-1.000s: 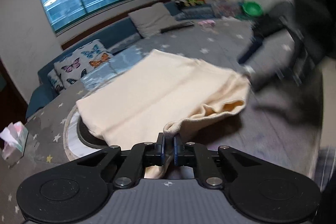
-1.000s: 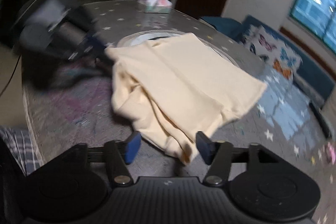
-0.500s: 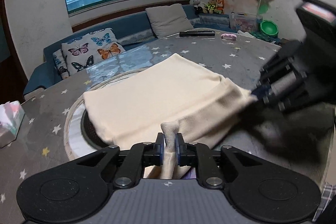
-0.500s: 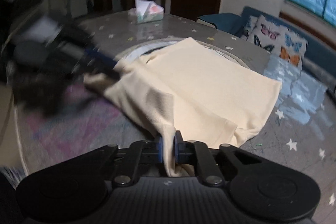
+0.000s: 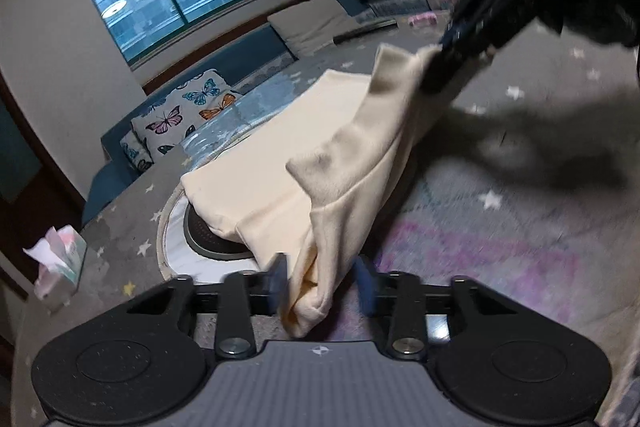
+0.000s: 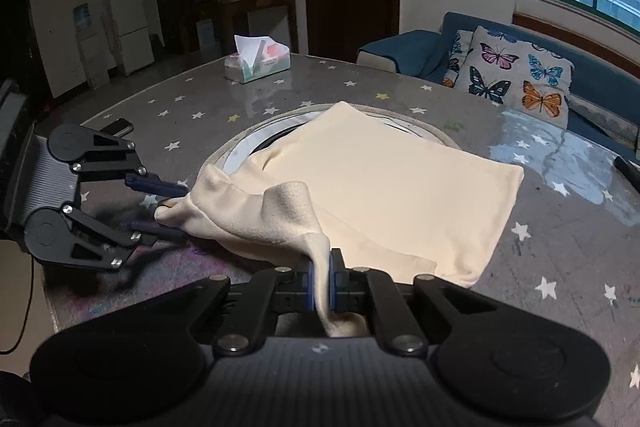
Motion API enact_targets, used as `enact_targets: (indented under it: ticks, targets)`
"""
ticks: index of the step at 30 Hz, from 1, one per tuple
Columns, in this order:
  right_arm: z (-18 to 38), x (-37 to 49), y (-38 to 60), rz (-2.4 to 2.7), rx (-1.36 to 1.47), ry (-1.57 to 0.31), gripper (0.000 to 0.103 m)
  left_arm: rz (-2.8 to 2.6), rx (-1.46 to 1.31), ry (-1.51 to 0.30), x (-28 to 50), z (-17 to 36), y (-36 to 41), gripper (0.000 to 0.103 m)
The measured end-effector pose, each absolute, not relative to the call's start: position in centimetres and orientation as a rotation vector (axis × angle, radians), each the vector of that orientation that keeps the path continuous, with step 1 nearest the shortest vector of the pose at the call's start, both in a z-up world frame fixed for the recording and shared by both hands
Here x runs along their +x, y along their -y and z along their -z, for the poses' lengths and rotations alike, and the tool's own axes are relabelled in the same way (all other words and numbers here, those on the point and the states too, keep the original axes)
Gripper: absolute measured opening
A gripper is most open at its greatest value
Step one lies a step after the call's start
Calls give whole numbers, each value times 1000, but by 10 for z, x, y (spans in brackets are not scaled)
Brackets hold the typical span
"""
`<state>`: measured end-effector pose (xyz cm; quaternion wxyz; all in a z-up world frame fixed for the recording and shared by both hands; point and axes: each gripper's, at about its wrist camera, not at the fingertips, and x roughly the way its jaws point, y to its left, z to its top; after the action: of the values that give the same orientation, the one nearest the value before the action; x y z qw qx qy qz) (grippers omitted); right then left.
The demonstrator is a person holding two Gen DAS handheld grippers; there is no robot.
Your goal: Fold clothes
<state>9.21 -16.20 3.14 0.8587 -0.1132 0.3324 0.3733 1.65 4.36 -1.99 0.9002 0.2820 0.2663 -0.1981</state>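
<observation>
**Cream garment held up at its near edge**

Left wrist: tissue box [image 5: 60, 263] far left of cream garment [image 5: 320, 163]; left gripper [image 5: 322, 287] opening, cloth loose between the pads.

Right wrist: phone [image 6: 116, 126] left of garment [image 6: 400, 195] on starred table [image 6: 560, 247]; right gripper [image 6: 321, 285] pinching a raised fold.

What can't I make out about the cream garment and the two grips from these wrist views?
- Cream garment: its type and underside, hidden by its own folds in both views.
- Right gripper: shut on the cloth; in the left wrist view motion blur smears it.
- Left gripper: jaws opening, cloth between them; whether the pads touch it is blurred.
- Table: near edge cut off by gripper bodies.
</observation>
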Motion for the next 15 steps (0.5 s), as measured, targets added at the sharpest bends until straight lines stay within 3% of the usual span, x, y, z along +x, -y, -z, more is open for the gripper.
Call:
enact_targets:
  ticks: [2, 15]
  targets:
    - [-30, 89, 163, -776, -230, -694, 6, 414, 585, -549, 16, 20, -44, 11]
    - [-76, -1, 200, -823, -206, -609, 5, 443, 416, -508, -66, -54, -48, 9]
